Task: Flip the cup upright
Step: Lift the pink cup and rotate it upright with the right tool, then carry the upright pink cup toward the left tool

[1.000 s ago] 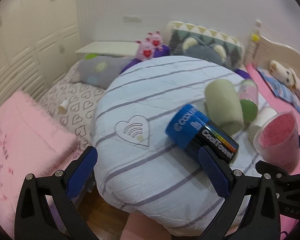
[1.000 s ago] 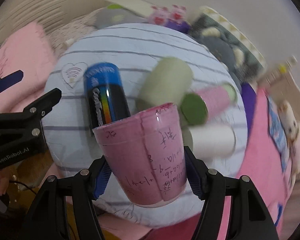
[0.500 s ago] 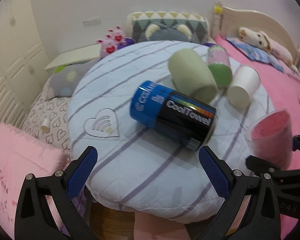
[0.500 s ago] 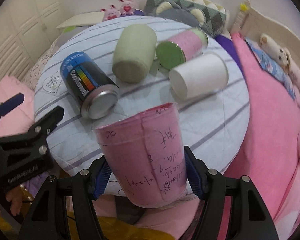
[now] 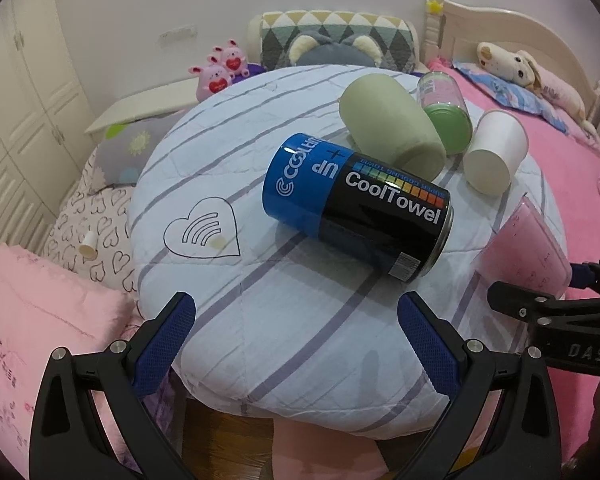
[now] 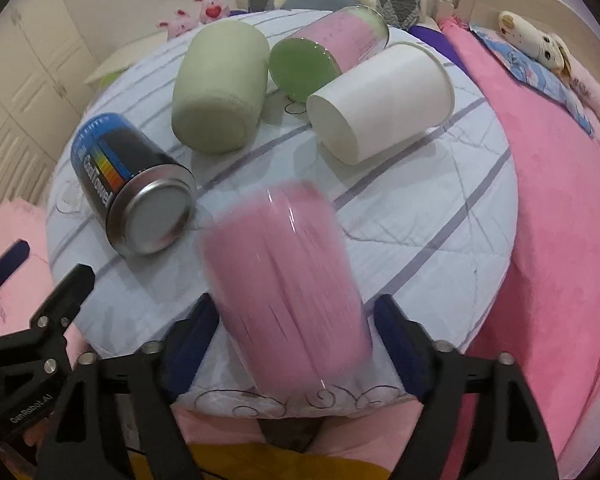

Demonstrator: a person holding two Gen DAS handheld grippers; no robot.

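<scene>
A pink translucent cup (image 6: 288, 288) stands motion-blurred between the fingers of my right gripper (image 6: 296, 336), at the near edge of the round quilted table (image 6: 440, 220). The blue pads sit beside the cup with small gaps, so the jaws look open around it. In the left wrist view the cup (image 5: 528, 252) is at the right, by the right gripper's black body. My left gripper (image 5: 296, 336) is open and empty, hovering above the table's near edge. In front of it lies a blue and black CoolTowel can (image 5: 360, 208) on its side.
A green cylinder (image 6: 220, 88), a green-lidded pink jar (image 6: 324, 56) and a white paper cup (image 6: 384, 100) lie on their sides at the back of the table. A pink bed (image 6: 560, 220) is to the right, pillows and plush toys (image 5: 220, 68) behind.
The pink cup has come down from held high in the right gripper to the table's near edge, and the right jaws have opened. The left gripper has swung right, toward the can.
</scene>
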